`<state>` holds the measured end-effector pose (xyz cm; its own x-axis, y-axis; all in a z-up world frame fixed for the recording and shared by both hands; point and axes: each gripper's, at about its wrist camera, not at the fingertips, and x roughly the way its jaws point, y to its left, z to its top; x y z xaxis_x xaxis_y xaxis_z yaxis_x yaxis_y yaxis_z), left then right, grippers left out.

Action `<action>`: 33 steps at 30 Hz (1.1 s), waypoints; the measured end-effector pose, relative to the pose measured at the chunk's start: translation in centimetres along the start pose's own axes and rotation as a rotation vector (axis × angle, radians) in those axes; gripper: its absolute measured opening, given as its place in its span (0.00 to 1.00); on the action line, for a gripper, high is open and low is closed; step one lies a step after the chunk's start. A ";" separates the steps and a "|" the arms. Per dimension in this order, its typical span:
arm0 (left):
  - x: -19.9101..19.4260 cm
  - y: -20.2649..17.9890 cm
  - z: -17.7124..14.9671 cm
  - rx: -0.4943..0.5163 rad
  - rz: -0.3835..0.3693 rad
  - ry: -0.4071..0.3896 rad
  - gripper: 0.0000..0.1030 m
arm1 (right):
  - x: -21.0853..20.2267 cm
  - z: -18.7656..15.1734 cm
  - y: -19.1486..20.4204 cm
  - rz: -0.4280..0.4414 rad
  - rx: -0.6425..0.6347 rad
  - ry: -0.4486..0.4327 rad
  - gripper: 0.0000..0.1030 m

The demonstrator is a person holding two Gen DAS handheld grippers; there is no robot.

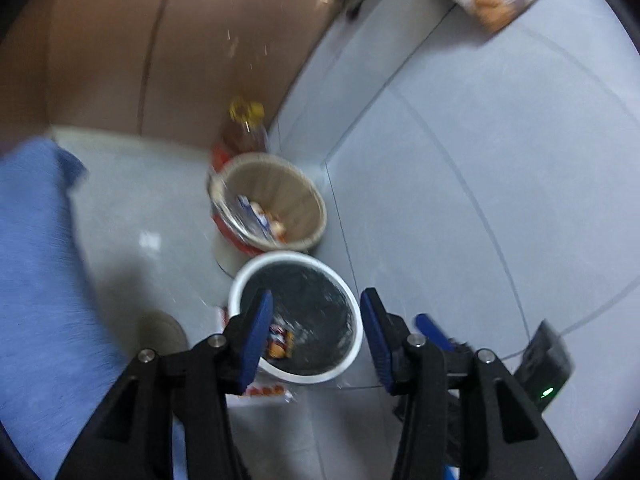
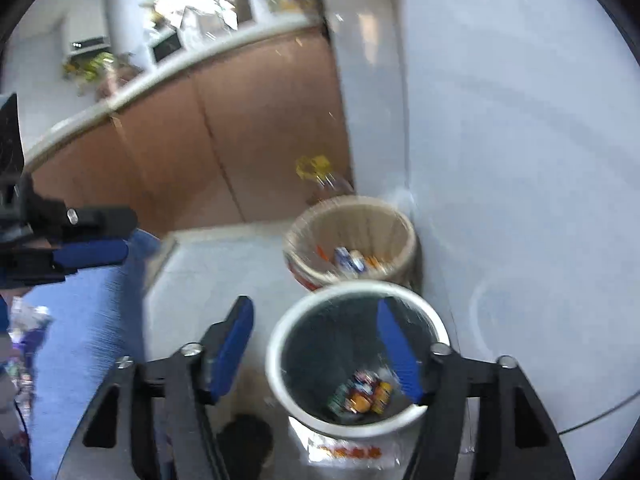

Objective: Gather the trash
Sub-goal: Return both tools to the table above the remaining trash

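Brown cabinet doors [image 2: 192, 148] beside blue cloth [image 1: 32, 260].

The right gripper [image 2: 316, 340] hung with jaws spread above the white bin [image 2: 280, 376], which held colourful wrappers [image 2: 364, 394]. Just behind stood a beige bin [image 2: 404, 232] containing packaging. The left gripper [image 2: 94, 250] appeared at left.

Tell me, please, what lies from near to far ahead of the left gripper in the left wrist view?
Left gripper → white bin with black liner → beige bin holding wrappers → bottle with yellow cap → brown cabinet.
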<state>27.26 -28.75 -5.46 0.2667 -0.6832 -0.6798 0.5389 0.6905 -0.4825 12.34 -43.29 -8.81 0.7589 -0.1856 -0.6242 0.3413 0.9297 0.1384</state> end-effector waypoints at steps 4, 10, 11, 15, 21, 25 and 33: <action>-8.4 0.0 -1.8 0.034 0.035 -0.155 0.43 | -5.0 1.8 3.7 0.064 -0.043 -0.104 0.90; -19.7 2.3 -5.8 0.040 0.165 -0.304 0.52 | -10.0 2.7 8.8 0.178 -0.115 -0.178 1.00; -21.5 3.0 -6.7 0.029 0.193 -0.339 0.55 | -10.7 2.7 9.7 0.207 -0.129 -0.182 1.00; -28.0 5.8 -10.3 -0.020 0.297 -0.446 0.58 | -13.2 2.8 13.3 0.309 -0.185 -0.189 1.00; -36.2 10.5 -16.5 -0.119 0.421 -0.538 0.58 | -15.3 2.2 17.5 0.424 -0.264 -0.182 1.00; -40.2 13.6 -20.0 -0.181 0.473 -0.578 0.58 | -15.9 1.4 19.8 0.474 -0.290 -0.159 1.00; -45.0 19.0 -22.7 -0.283 0.551 -0.620 0.59 | -14.4 0.0 23.3 0.554 -0.322 -0.075 1.00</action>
<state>7.40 20.56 3.43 0.8612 -0.1840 -0.4738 0.0086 0.9373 -0.3485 9.33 -18.94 3.42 0.8154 0.3388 -0.4694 -0.2873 0.9408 0.1799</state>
